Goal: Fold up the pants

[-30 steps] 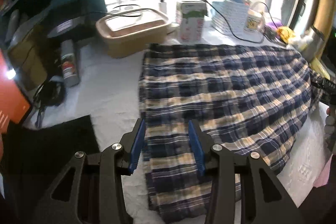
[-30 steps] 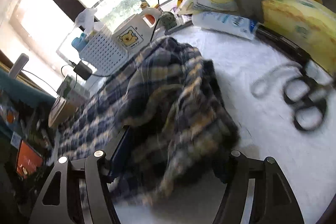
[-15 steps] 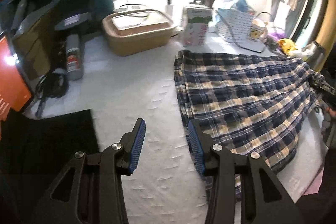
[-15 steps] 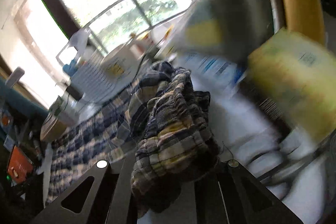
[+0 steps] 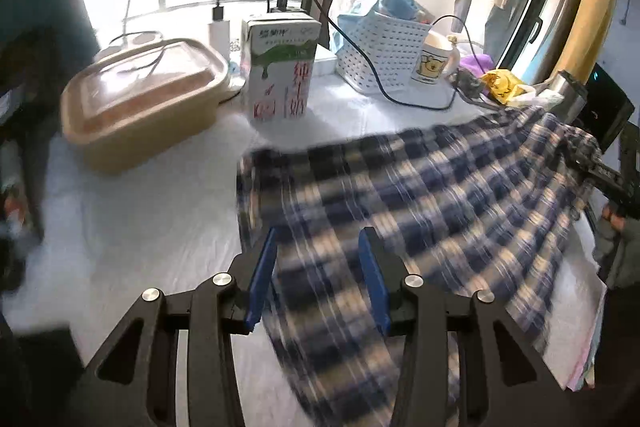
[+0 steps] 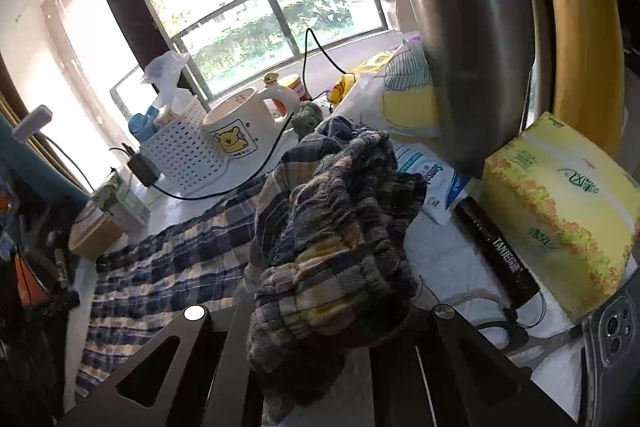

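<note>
The blue, navy and cream plaid pants (image 5: 420, 211) lie spread on the white table cover (image 5: 152, 211), their leg end toward the left. My left gripper (image 5: 318, 279) is open with blue pads, hovering over the near left part of the pants, holding nothing. My right gripper (image 6: 320, 311) is shut on the bunched waistband of the pants (image 6: 340, 227) and holds it lifted off the table at the right end. It also shows in the left wrist view (image 5: 600, 171), at the far right edge of the cloth.
At the back stand a tan lidded container (image 5: 140, 103), a milk carton (image 5: 280, 67), a white basket (image 5: 380, 55) and a bear mug (image 5: 434, 63) with cables. By the right gripper are a steel flask (image 6: 472, 67), a yellow tissue pack (image 6: 560, 211), a black tube (image 6: 496, 251) and a phone (image 6: 616, 331).
My right gripper closed on the waistband and raised it, pulling the pants rightward. My left gripper swung left off the cloth, then back over its left end.
</note>
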Motion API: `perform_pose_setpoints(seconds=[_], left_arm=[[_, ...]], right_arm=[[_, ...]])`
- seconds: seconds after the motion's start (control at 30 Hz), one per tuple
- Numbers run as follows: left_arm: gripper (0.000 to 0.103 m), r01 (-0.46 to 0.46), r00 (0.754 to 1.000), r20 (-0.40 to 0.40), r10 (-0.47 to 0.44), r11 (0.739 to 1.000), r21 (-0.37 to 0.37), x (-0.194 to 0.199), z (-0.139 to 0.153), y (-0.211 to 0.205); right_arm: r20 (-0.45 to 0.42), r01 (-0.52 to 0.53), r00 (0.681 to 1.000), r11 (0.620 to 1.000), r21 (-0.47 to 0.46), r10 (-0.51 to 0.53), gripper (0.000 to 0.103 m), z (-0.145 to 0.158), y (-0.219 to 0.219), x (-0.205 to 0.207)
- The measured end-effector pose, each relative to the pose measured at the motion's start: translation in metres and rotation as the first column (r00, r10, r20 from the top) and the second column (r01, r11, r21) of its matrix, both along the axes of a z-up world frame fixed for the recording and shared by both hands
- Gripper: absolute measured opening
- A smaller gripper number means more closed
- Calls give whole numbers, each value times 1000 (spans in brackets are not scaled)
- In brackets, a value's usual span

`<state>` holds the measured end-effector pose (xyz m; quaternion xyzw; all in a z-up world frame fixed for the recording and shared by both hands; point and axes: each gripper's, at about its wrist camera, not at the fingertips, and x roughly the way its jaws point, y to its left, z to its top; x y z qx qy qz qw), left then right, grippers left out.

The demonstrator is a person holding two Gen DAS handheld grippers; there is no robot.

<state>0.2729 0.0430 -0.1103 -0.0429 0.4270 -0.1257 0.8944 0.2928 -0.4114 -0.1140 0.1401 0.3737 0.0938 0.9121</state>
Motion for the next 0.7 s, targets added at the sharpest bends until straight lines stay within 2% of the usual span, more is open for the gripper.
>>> perform_pose_setpoints(seconds=[0.07, 0.13, 0.23, 0.33, 0.4, 0.47, 0.53, 0.57, 0.7], left_arm=[[42, 30, 999, -17, -30, 1000, 1, 19, -4, -2], [42, 65, 997, -43, -66, 997, -36, 36, -10, -3], [42, 75, 993, -85, -81, 994, -78, 56, -22, -1], [42, 21, 995, -94, -27, 998, -58, 68, -33, 10], [42, 21, 996, -81, -28, 996, -90, 69, -34, 17], [41, 17, 997, -72, -21, 999, -46, 66, -32, 18], [41, -73, 996, -52, 77, 994, 86, 62, -28, 22], [41, -103, 993, -44, 108, 989, 108, 62, -27, 29], [41, -183, 982, -31, 186, 980, 76, 43, -14, 61]], right_arm=[[5, 18, 1000, 998, -61, -18, 7, -2, 5, 2], [-2, 29, 1000, 994, -107, -29, 7, -6, 10, 3], [-22, 38, 999, 994, -101, -41, 7, -15, 10, 5], [-28, 43, 999, 993, -109, -46, 7, -17, 10, 5], [-27, 45, 998, 992, -117, -48, 7, -17, 9, 5], [-30, 47, 998, 992, -119, -51, 7, -16, 9, 5], [-27, 47, 998, 992, -120, -50, 7, -13, 11, 5], [-22, 46, 999, 992, -122, -49, 7, -10, 12, 4], [4, 40, 999, 992, -121, -39, 7, 5, 20, 0]])
